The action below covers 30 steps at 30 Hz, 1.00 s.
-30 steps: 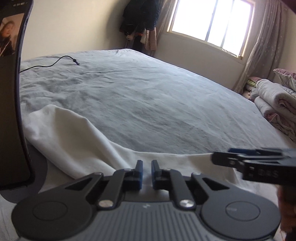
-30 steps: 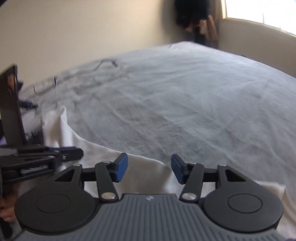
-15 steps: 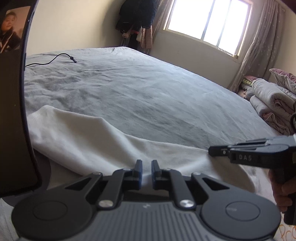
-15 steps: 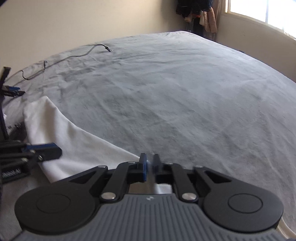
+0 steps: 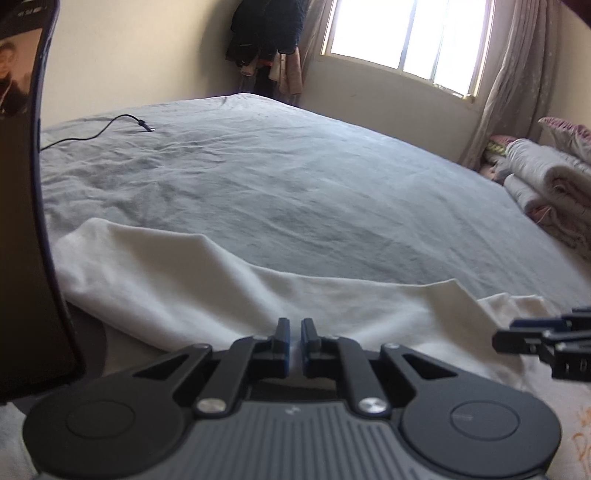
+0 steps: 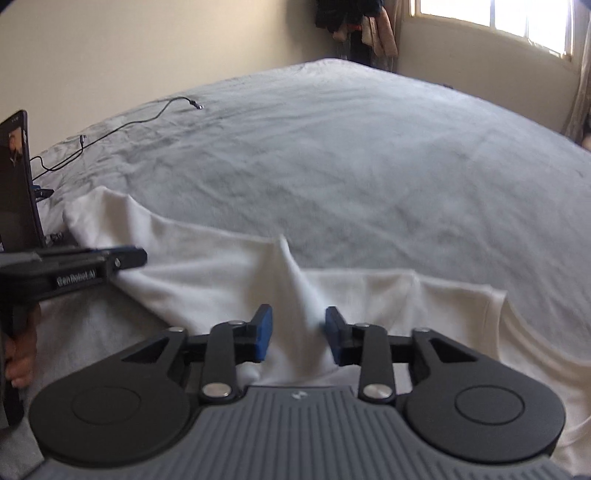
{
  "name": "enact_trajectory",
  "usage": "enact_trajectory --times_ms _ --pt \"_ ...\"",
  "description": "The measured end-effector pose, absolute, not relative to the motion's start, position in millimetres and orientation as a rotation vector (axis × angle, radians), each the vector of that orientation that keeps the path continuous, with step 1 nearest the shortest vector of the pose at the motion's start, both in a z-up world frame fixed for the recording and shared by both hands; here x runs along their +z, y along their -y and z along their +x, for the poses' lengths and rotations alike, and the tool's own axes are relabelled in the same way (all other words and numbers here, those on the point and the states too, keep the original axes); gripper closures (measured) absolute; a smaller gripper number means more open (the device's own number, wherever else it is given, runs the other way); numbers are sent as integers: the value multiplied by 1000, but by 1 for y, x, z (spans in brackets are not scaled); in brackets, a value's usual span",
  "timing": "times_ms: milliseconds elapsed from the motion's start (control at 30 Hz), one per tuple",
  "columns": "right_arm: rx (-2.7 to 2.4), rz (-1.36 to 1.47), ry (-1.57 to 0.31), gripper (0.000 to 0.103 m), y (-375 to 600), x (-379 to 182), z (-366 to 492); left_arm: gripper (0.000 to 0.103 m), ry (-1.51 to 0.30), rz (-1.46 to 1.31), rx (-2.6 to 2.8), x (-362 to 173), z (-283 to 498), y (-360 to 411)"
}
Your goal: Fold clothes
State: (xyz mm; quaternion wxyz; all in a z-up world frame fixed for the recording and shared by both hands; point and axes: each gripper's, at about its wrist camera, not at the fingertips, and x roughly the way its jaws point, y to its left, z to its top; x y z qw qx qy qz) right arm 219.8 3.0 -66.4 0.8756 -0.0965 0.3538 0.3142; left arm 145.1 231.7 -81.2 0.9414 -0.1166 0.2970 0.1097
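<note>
A: Cloth first. How much of the white garment shows?

B: Only part. In the right wrist view it runs across the lower half of the frame and its near edge is hidden under the right gripper. At the lower right a ribbed hem curves out of the frame. What kind of garment it is, I cannot tell.

A: And from the other side?

B: In the left wrist view the same white garment lies in the lower middle, on the near edge of the bed. The left gripper has its blue pads almost together, pinched on a thin fold of that cloth. The fold itself is mostly lost behind the black fingers.

A: The right one?

B: Its jaws are opening. A raised ridge of the white cloth stands between the blue pads, which do not seem to press it; the frame is a bit blurred there.

A: Anything cut off at the edges?

B: A dark phone fills the left edge of the left wrist view, cropped top and bottom. At the left edge of the right wrist view a hand on the left gripper's handle is only partly seen.

A: The room?

B: A wide bed with a grey, finely wrinkled sheet. A thin black cable lies on it at the upper left. A bright window with a pale curtain is at the upper right, dark clothes hang in the corner, and folded quilts sit at the right edge. The walls are plain cream.
</note>
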Motion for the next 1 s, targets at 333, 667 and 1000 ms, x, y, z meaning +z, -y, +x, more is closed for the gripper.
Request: enact_trajectory --times_ms 333,667,1000 --pt "643 -155 -685 81 -41 -77 265 97 -607 -235 236 -80 142 -233" --pt "420 -63 -676 63 72 -49 216 97 -597 -268 223 -80 145 -233" --pt "102 27 -747 62 212 -35 104 96 -623 -344 178 -63 147 -230"
